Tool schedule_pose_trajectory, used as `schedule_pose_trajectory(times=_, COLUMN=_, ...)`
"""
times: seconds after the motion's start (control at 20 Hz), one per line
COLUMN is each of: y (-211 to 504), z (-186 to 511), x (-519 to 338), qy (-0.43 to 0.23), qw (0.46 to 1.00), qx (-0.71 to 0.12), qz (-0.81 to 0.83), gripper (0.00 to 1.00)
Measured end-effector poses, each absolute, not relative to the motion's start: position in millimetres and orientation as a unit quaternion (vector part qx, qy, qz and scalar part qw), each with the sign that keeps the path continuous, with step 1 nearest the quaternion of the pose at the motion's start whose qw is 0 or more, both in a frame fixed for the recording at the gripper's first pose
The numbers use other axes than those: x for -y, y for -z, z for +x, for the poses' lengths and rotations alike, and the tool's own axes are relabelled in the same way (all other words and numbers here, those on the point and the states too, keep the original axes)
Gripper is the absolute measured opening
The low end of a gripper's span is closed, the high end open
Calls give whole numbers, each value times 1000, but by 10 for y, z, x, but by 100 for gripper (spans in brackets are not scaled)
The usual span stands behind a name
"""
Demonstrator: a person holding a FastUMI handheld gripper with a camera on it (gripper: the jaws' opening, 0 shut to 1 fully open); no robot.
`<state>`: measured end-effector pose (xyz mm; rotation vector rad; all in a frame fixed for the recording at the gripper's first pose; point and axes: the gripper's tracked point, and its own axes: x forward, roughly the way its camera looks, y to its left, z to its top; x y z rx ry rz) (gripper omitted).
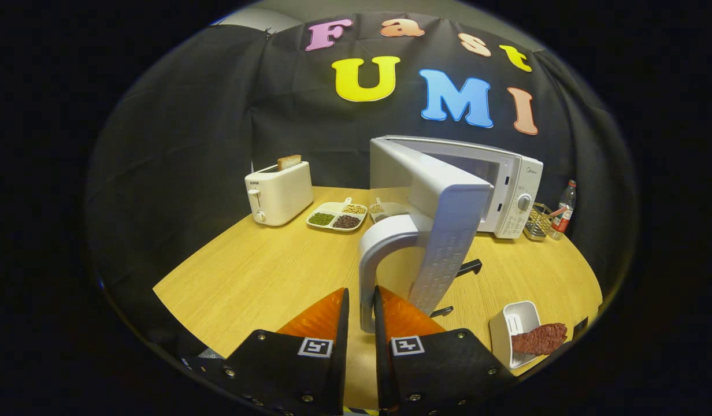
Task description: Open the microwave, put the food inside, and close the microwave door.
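Gripper view: I have the gripper (362, 315) with its jaws clamped on the door handle (374, 260), and the microwave (515, 185) door (442, 231) stands swung open. The food (540, 338) lies in its white tray (509, 323) on the bench (263, 271), right of the jaws; I judge opening done, loading and closing left.

Toaster (278, 199), sectioned dish (337, 216), bottle (566, 210)

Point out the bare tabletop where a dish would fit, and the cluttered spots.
Free: the wooden table between the white toaster, the sectioned bean tray and the gripper, shut on the open microwave door's handle. Crowded: beside the white microwave, with wire rack and bottle.
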<state>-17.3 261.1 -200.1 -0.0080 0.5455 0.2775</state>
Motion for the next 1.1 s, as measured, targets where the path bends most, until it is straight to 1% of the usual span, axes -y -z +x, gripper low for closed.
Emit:
schedule_pose_trajectory(times=0.35, y=1986, z=-312, x=-3133, qy=-196, qw=942, qx=-272, qz=-6, gripper=24)
schedule_pose_trajectory(times=0.45, y=1930, z=-366, x=-3326, qy=-224, qw=938, qx=-266, qz=-6, gripper=25)
schedule_pose_trajectory(times=0.6, y=1745, z=-455, x=-3500, qy=-267, qw=931, qx=-250, qz=5, gripper=25)
schedule_pose_trajectory(times=0.75, y=1341, z=-587, x=-3570, qy=-315, qw=925, qx=-210, qz=40, gripper=27)
schedule_pose_trajectory(times=0.85, y=1080, z=-688, x=-3483, qy=-338, qw=922, qx=-180, qz=50, gripper=52)
schedule_pose_trajectory(times=1.0, y=770, z=-697, x=-3216, qy=-340, qw=928, qx=-140, qz=56, gripper=99)
schedule_pose_trajectory(times=1.1, y=682, z=-674, x=-2990, qy=-328, qw=933, qx=-131, qz=65, gripper=100)
